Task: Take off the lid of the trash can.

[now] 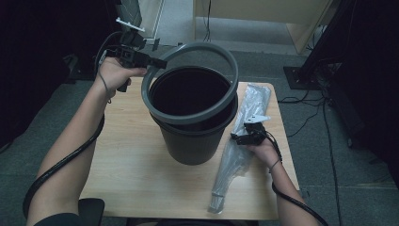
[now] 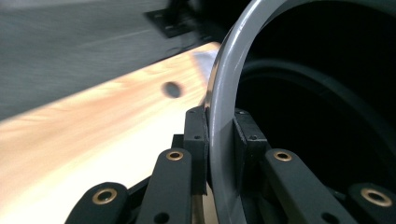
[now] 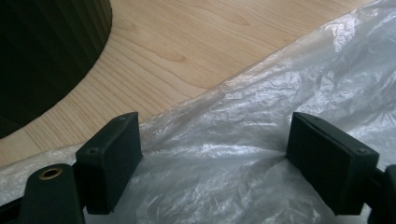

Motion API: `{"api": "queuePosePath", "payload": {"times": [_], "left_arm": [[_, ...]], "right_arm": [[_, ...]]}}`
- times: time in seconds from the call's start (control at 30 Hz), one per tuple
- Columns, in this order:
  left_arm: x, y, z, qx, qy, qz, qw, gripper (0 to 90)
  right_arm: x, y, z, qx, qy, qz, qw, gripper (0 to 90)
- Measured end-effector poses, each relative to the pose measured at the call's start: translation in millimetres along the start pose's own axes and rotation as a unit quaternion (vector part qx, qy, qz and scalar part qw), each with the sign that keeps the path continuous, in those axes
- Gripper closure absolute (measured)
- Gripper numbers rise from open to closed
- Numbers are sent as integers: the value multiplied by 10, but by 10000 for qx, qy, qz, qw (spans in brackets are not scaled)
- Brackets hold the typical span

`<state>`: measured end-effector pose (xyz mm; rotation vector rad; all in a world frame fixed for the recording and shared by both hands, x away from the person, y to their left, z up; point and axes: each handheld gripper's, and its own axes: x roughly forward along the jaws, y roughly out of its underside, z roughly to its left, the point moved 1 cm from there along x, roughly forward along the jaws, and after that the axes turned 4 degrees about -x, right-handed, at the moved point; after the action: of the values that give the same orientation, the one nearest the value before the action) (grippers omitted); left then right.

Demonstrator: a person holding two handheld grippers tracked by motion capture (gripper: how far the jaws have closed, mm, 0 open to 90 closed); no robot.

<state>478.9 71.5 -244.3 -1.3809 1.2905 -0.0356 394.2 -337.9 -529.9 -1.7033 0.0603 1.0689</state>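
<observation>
Overall, the wooden table point(image 1: 141, 160) carried the black bin point(image 1: 195, 136); your left gripper point(image 1: 157, 62) clamped its grey rim ring point(image 2: 219, 121), tilted off; lift it level. Your right gripper point(image 3: 212, 154) stood wide over the clear bag point(image 3: 261, 140), gripping nothing.

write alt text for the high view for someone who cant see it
The left tongs grip a grey ring tilted up off a black bin on a wooden table. The right tongs rest open over a folded clear plastic bag beside the bin.
</observation>
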Motion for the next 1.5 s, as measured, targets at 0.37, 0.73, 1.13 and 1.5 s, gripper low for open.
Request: {"api": "queuePosePath", "payload": {"times": [0.37,0.73,1.13,1.5], "left_arm": [[-19,55,63,33,-387,2,9992,765],[-220,79,104,46,-628,-144,9979,768],[-419,136,238,-139,-688,-263,9972,766],[-652,174,323,-275,-755,-350,9962,766]], "right_arm": [[1,0,1,1,5,-4,10000,177],[1,0,1,2,7,-6,10000,177],[1,0,1,2,4,-5,10000,177],[1,0,1,3,4,-6,10000,177]]}}
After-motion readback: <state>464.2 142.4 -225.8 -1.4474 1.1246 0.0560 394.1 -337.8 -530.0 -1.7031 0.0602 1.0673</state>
